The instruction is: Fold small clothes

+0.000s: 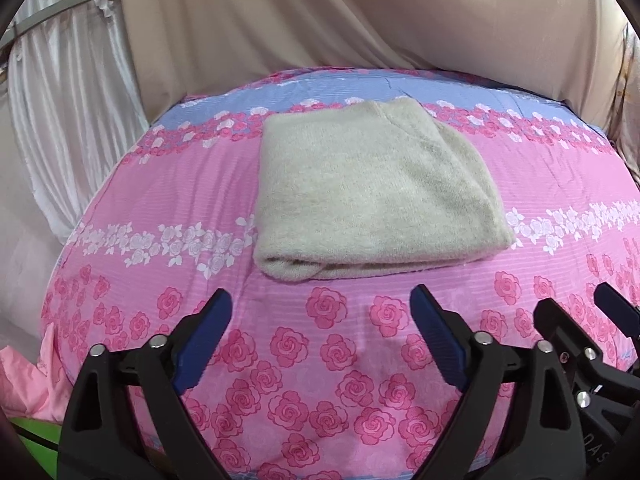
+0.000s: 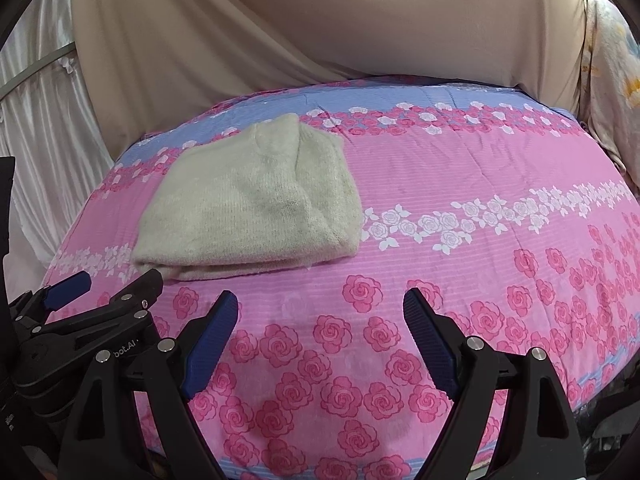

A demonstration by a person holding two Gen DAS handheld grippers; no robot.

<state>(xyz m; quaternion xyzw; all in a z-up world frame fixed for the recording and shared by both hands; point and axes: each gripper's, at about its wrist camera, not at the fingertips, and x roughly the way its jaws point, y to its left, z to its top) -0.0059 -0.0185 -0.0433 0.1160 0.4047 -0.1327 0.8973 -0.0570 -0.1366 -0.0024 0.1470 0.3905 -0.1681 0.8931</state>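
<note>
Blue-padded, my left gripper (image 1: 322, 308) and my right gripper (image 2: 320, 308) both gape wide, holding nothing, low over the near part of the pink rose-print bedsheet (image 1: 340, 344). Just beyond them, a folded cream knitted sweater (image 1: 368, 188) lies flat, left of centre. Beige drapes (image 1: 360, 16) hang behind.

One folded garment (image 1: 372, 192), one bedsheet (image 1: 320, 360), two tongs (image 1: 322, 312) (image 2: 320, 312).
</note>
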